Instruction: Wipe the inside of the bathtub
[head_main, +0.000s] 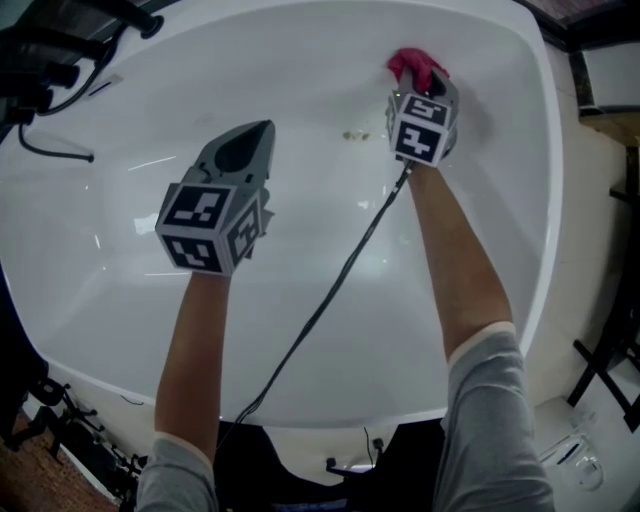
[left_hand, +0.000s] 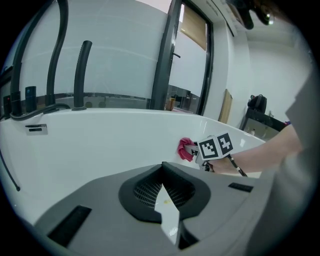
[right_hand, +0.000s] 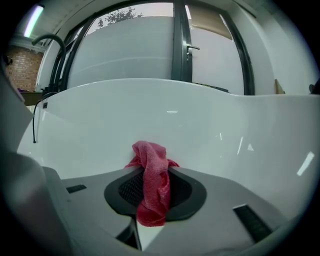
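pink cloth (right_hand: 149, 155) is clamped in the right tool (head_main: 424, 95), bunched against the far inner wall of the white bathtub (head_main: 330, 60). left tool (head_main: 258, 135) hovers above the tub floor, jaws together and empty.

No words, brands or numbers are showing legibly anywhere. The left cube (head_main: 208, 228) and right cube (head_main: 422, 125) are carrying only black-and-white square codes, no letters. In the left gripper view, a small dark plate (left_hand: 35, 129) is sitting at nine o'clock on the tub (left_hand: 100, 145), its print too small to read.
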